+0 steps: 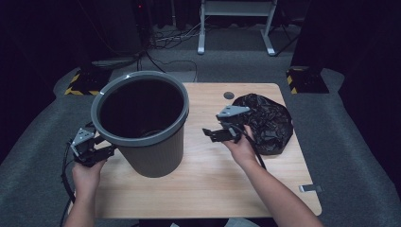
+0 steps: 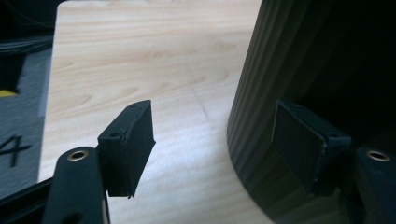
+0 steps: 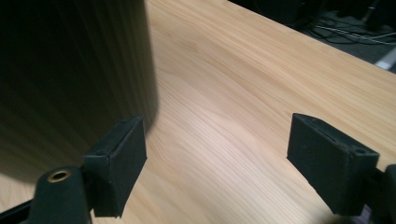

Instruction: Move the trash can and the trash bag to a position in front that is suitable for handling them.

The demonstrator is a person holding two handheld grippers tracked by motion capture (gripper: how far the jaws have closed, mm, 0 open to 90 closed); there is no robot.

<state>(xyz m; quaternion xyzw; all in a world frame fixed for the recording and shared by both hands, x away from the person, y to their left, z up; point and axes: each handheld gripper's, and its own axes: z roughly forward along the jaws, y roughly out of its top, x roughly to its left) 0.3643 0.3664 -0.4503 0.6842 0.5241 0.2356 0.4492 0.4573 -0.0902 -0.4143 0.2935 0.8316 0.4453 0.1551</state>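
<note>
A: Light wood-grain rectangular worktop [image 1: 208, 189], rounded corners, grey carpet around it. Large dark grey ribbed plastic waste bin [image 1: 142, 123] upright on the left half, wide smooth rim, dark inside.

B: Confirmed from the left gripper view: ribbed bin wall [image 2: 280, 93] close on the right, base on the wood [image 2: 140, 56].

A: Left gripper [image 1: 97, 152] held low at the worktop's left edge, just beside the bin's lower wall. Fingers?

B: Spread wide, nothing between them. One black pad [image 2: 128, 147] over bare wood, the other [image 2: 303, 144] in front of the bin wall (touching or not, cannot tell).

A: Right gripper [image 1: 213, 135] held above the middle of the worktop, to the right of the bin, pointing left toward it. Grey three-cornered plate on top.

B: Right gripper view: fingers also wide open, holding nothing. Left pad [image 3: 116, 163] near the bin's side [image 3: 70, 70], right pad [image 3: 327, 158] over open wood.

A: Crumpled glossy black plastic bag [image 1: 267, 120] lying at the right rear of the worktop, just behind the right hand [image 1: 241, 146]. Black cable trailing from that gripper across the bag's near edge.

B: Small round dark cap [image 1: 229, 95] in the worktop near the back edge, just left of the bag. Small grey metal clip [image 1: 310, 188] at the front right edge.
</note>
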